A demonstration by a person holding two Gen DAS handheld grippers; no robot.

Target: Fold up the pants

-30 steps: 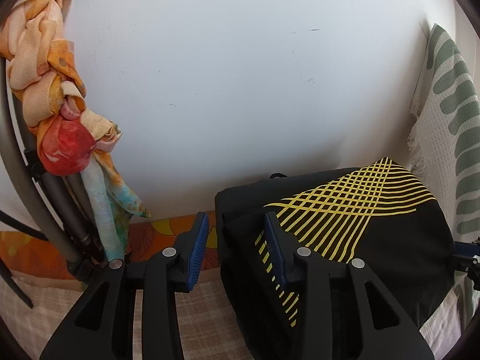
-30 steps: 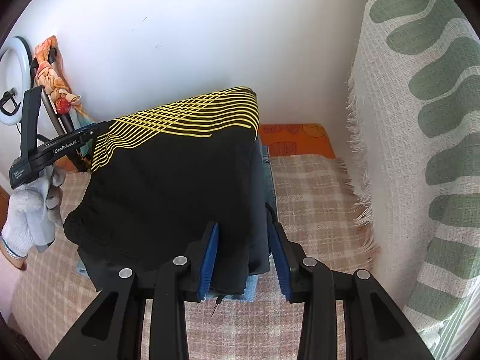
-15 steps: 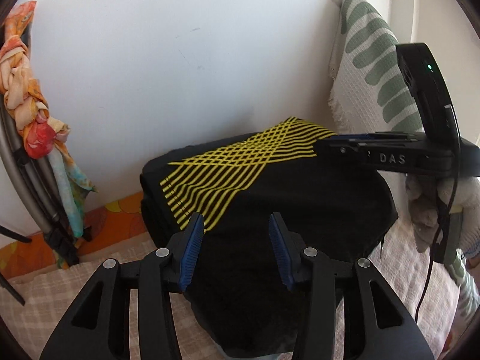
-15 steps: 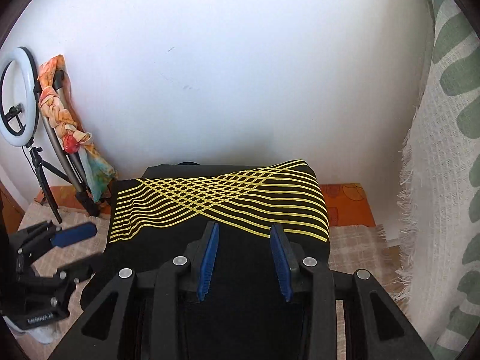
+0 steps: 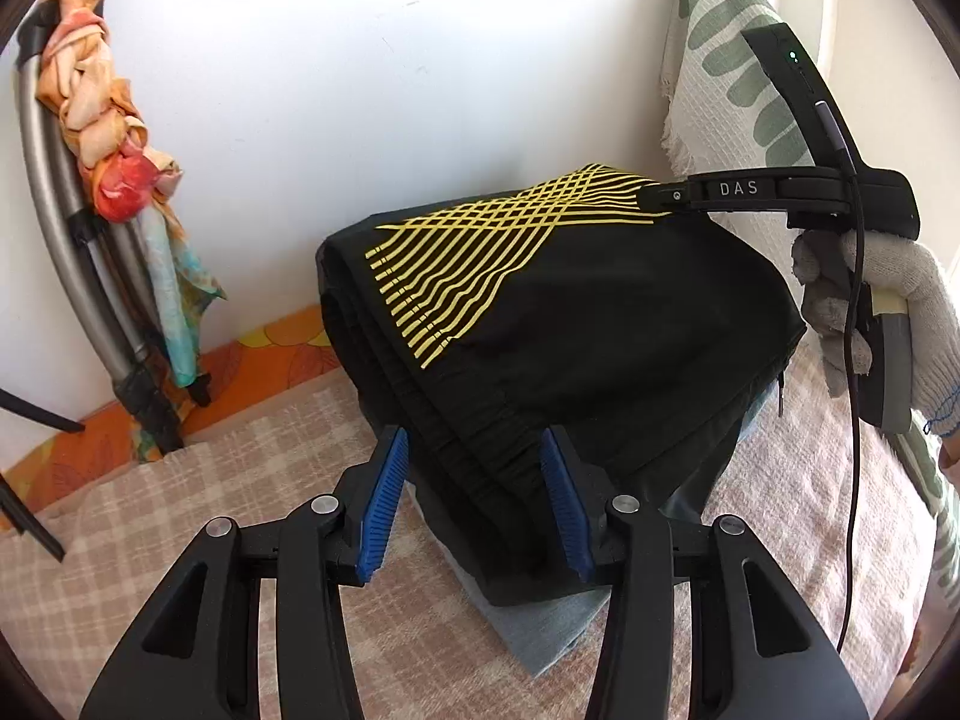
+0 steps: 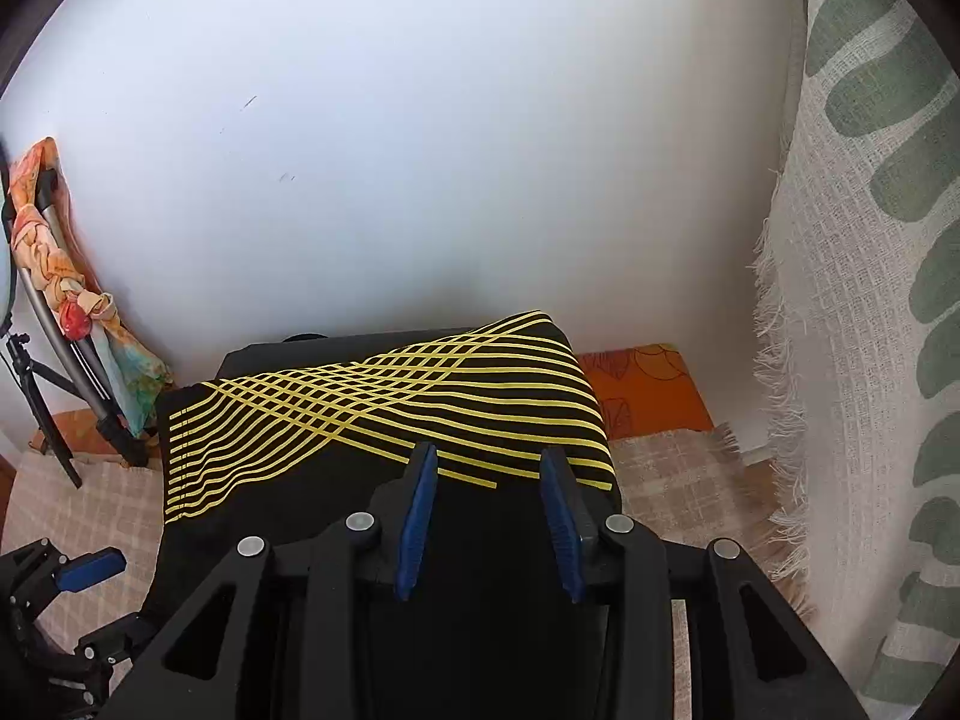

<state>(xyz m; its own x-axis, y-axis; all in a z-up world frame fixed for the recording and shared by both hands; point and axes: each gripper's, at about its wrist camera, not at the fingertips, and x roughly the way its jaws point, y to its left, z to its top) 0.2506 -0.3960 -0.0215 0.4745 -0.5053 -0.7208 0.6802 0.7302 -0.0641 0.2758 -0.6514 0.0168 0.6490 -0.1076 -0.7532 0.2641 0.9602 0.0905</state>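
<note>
Black pants (image 5: 588, 324) with yellow lines sit folded on top of a pile on the checked blanket (image 5: 198, 516).

The pile is next to the white wall (image 5: 372, 78), with a blue-grey cloth (image 5: 540, 630) under the pants. The left gripper (image 5: 474, 504) has its blue fingers (image 5: 381, 510) apart at the near edge of the pants, not squeezing. The right gripper (image 6: 489, 516) is over the pants with its fingers apart too, holding nothing. A gloved hand (image 5: 900, 294) holds it.

Pants (image 5: 588, 324) | black, yellow crossing stripes, we see them folded | atop a folded stack on checked bedcover (image 5: 180, 516)
</note>
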